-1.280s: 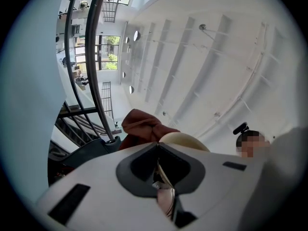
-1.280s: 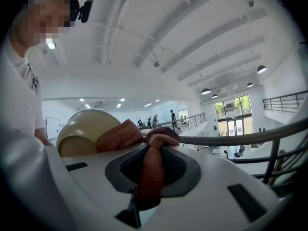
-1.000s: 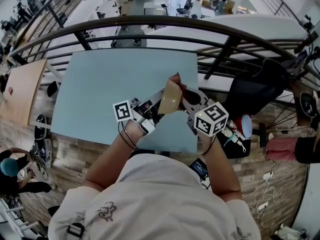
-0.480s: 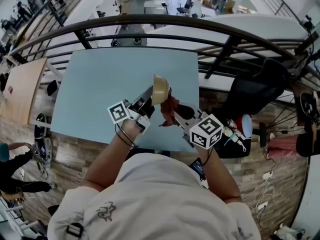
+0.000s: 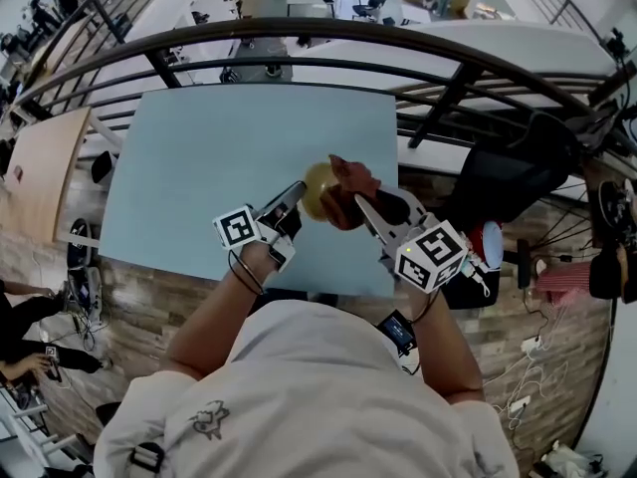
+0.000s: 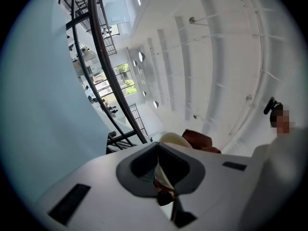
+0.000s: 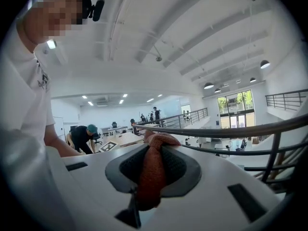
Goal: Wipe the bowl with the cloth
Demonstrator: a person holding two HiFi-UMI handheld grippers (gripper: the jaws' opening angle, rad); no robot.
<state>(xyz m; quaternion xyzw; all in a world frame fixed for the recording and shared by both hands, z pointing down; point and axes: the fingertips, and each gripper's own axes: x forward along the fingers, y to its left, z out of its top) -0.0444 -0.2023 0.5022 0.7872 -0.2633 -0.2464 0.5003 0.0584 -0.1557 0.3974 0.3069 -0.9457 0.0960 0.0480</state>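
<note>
Edges: table (image 5: 199,167) front edge near; railing (image 5: 299,33) past far edge.
Room: open table surface leftward.
Left gripper (image 5: 296,194): clamped on bowl (image 5: 317,182) rim.
Right gripper (image 5: 364,205): clamped on cloth (image 5: 348,179), touching bowl.

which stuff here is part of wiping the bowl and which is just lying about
Part of the job:
- bowl, clamped by its rim in the left gripper
- cloth, clamped in the right gripper, against the bowl

Just about:
- table
- railing
- cables on the floor
</note>
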